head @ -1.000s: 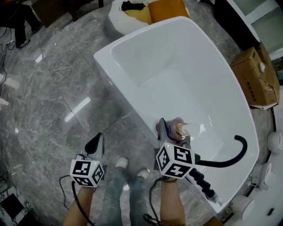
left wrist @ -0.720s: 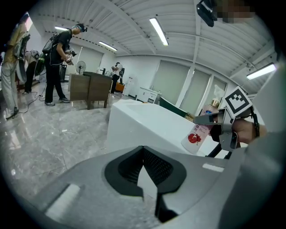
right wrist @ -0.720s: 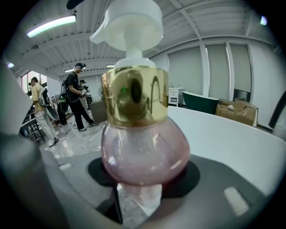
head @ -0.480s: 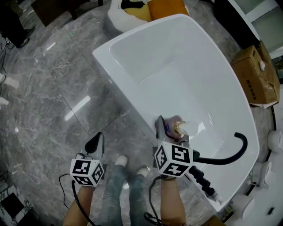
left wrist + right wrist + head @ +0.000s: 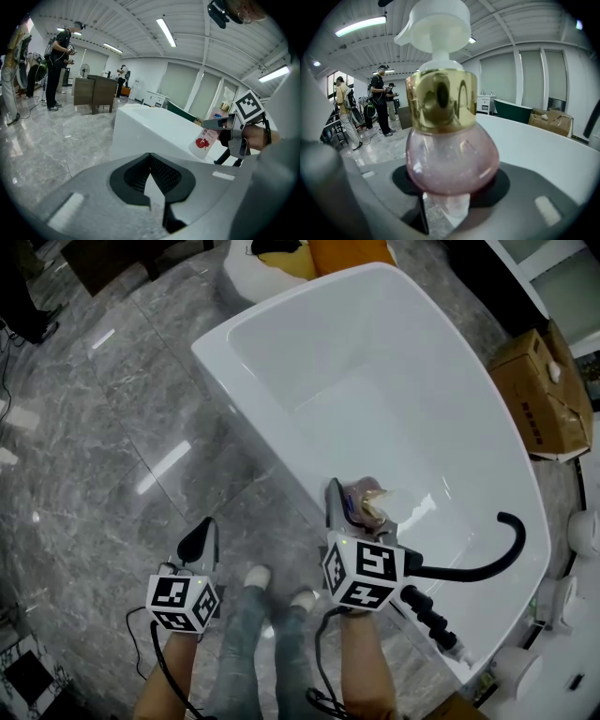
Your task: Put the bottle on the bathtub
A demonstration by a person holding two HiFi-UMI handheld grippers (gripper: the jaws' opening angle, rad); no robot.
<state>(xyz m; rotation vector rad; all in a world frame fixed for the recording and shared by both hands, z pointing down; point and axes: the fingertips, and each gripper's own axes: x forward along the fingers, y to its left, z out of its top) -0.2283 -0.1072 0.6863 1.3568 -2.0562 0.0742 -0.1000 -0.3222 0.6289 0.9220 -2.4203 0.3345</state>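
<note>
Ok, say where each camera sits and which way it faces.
Head view: on the person's head, steeply down at the white bathtub; shows forearms, legs, left gripper, right gripper.
Left gripper view: on the left gripper, past its shut jaws toward the bathtub; shows the right hand.
Right gripper view: on the right gripper, along jaws clamped on the pink pump bottle.
Shared: all three show the pump bottle and bathtub.

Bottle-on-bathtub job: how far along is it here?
Done: the pink bottle is picked up, clamped in the right tongs. In hand: it hangs by the near rim of the bathtub, apparently not resting on it. Left: lower it onto the rim and release. The left tongs are shut and empty.
</note>
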